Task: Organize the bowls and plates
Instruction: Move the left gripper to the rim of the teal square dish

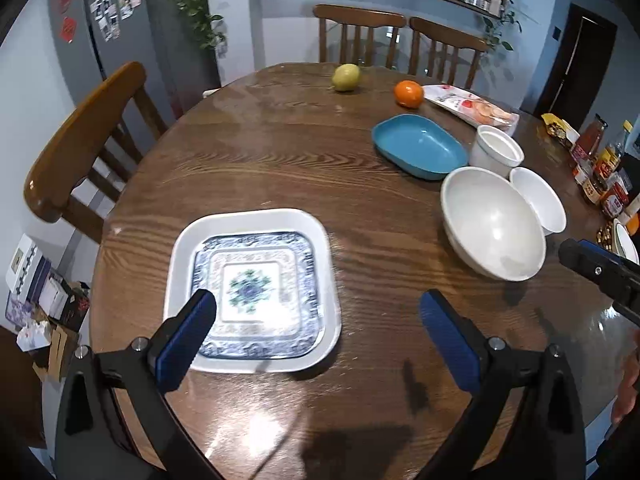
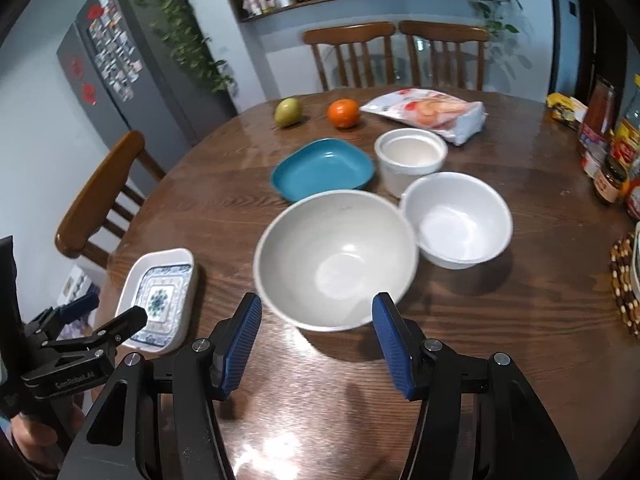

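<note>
A: What's closest?

B: The left gripper (image 1: 316, 334), jaws spread wide with nothing between them, above a blue-patterned plate (image 1: 256, 294) nested in a white square plate (image 1: 184, 248) at the near table edge (image 1: 360, 400). The right gripper (image 2: 316, 336) is parted too, empty, just before the large white bowl (image 2: 336, 260).

A: Count the dishes?

B: Two stacked plates, one blue dish (image 2: 322, 168), three white bowls: large, smaller (image 2: 458, 220), and a straight-sided one (image 2: 410, 156).

A: Any writing?

B: "GenRobot.AI" on the left gripper's body.

A: Around them?

B: An orange (image 2: 343, 113), a green fruit (image 2: 288, 112), a snack bag (image 2: 428, 114), jars (image 2: 608, 176) at the right, three chairs.
</note>
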A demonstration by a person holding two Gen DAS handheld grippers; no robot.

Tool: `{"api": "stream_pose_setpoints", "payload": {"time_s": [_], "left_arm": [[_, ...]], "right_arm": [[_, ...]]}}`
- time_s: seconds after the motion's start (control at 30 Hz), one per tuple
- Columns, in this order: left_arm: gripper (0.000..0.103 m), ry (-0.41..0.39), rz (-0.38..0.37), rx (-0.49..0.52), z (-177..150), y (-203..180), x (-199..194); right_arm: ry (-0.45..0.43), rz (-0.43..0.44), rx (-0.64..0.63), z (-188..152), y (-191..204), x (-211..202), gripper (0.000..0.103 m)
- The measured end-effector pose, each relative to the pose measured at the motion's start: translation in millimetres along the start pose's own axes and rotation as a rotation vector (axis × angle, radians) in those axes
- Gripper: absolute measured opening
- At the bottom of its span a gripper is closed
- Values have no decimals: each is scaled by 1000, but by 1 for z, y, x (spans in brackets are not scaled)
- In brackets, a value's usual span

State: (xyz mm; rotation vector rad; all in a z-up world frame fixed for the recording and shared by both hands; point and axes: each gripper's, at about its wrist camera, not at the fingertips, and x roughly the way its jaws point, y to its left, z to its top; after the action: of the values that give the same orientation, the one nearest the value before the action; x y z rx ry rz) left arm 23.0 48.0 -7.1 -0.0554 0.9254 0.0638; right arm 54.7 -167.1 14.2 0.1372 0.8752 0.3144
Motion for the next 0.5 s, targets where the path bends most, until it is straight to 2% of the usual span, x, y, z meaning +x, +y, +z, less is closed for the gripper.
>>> {"api": "stream_pose_setpoints", "payload": {"time_s": [0.5], "left_arm": [[102,-27,3,82,25,-55,5]], "right_arm": [[-47,-23,34,17,-51,-17,59]]}}
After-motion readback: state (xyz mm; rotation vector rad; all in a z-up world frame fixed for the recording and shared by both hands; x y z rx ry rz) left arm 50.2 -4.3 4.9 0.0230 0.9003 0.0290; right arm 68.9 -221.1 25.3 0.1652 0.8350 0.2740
